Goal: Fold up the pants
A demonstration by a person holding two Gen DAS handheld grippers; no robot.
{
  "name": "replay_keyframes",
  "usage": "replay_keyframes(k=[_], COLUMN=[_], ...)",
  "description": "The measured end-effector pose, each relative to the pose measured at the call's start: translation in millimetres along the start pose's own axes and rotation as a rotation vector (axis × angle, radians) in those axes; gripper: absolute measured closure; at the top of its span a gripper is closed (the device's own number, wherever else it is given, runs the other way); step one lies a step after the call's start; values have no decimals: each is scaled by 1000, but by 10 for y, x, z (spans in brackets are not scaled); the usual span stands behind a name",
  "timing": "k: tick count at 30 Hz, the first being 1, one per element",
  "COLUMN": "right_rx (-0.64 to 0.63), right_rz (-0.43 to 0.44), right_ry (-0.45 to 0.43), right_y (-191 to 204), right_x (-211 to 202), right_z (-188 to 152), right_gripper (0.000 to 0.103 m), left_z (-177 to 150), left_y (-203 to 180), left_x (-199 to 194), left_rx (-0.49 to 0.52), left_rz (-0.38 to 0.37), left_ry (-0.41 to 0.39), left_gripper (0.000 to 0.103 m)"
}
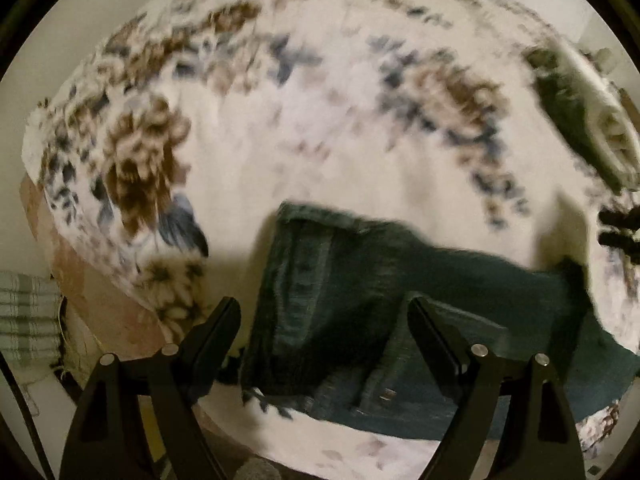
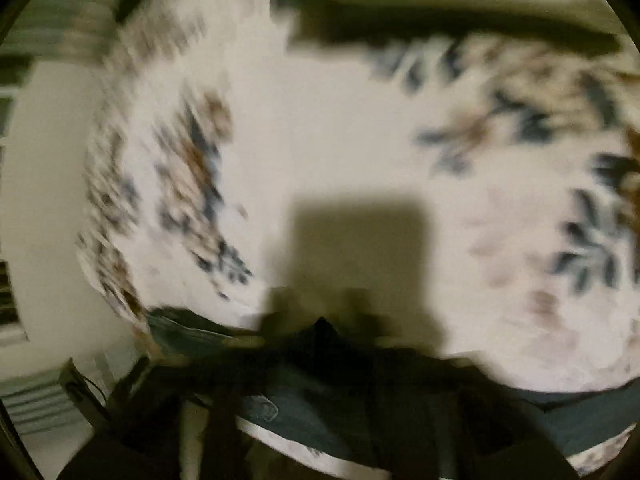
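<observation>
Left wrist: open left claw above jeans on floral bedspread; right claw's state unclear from blur

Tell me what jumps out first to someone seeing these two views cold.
First, the dark denim pants lying folded on the near part of the white floral bedspread, just ahead of the left gripper, whose black fingers stand wide apart. In the right wrist view everything is blurred; a dark square shadow falls mid-bedspread.

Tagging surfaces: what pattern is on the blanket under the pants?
White blanket with brown and blue-grey floral print; clearest in the left wrist view.
</observation>
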State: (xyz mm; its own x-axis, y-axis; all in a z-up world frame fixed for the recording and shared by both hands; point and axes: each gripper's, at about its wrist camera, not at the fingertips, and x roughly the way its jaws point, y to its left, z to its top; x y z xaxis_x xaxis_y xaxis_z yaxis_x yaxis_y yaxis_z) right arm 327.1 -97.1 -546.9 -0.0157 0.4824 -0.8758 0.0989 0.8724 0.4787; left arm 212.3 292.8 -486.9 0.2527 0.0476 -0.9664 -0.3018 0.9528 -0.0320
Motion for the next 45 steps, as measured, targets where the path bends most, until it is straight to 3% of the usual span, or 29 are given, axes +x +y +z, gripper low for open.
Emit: replay_keyframes(k=[1, 3, 4, 7, 12, 14, 17, 19, 21, 23, 28, 32, 36, 38, 40, 42, 45], right_rx=[5, 40, 79, 247, 650, 790, 912, 947, 959, 970, 911, 935, 979, 941, 885, 822, 873], right_rz=[6, 54, 73, 121, 126, 146, 205, 211, 276, 350, 402, 316, 341, 341, 397, 375, 363], right_ry=[-60, -164, -189, -289, -444, -544, -642, -642, -659, -669, -686, -709, -702, -713, -757, -758, -721], right_y=[-86, -398, -532, -1229, -3006, -3787, -4810, -5213, -5580, -5758, -5701, -5769, -5897, -5880, -5797, -5767, -5929], right_x=[-199, -600, -688, -962, -1455, -1691, -1887, -1873, -1847, -1813, -1856, -1934, -1914, -2004, -2076, -2081, -1893], right_z=[-121, -450, -634, -1267, -2278, -2664, -3002, -3063, -3074, -3018, -2825, -2817, -2706, -2614, -2487, -2432, -2458], right_gripper=[8, 8, 8, 8, 8, 8, 9, 9, 12, 11, 10, 13, 13, 16, 17, 17, 22], left_z=[-16, -36, -51, -186, -569, -754, -987, -1166, -1314, -1420, -1557, -1584, -1582, -1606, -1599, -1604, -1616], left_y=[-124, -387, -617, -1144, -2393, -2915, -3528, -3939, -4271, -4473, -4690, -4724, -4764, -4772, -4824, -4822, -4794], left_x=[-159, -325, -411, -522, -415, -290, -91, 30, 154, 252, 491, 561, 597, 606, 624, 632, 639], left_rx=[20, 61, 95, 177, 316, 370, 428, 481, 540, 581, 622, 638, 638, 635, 632, 629, 627], left_rz=[-16, -37, -52, -93, -195, -230, -265, -269, -254, -244, -166, -134, -117, -116, -114, -117, -121], left_ry=[-29, -47, -43, -25, 55, 89, 132, 140, 141, 152, 180, 178, 181, 178, 177, 179, 179], left_gripper=[17, 12, 2, 1, 1, 1, 1, 1, 1, 1, 1, 1, 1, 1, 0, 0, 0])
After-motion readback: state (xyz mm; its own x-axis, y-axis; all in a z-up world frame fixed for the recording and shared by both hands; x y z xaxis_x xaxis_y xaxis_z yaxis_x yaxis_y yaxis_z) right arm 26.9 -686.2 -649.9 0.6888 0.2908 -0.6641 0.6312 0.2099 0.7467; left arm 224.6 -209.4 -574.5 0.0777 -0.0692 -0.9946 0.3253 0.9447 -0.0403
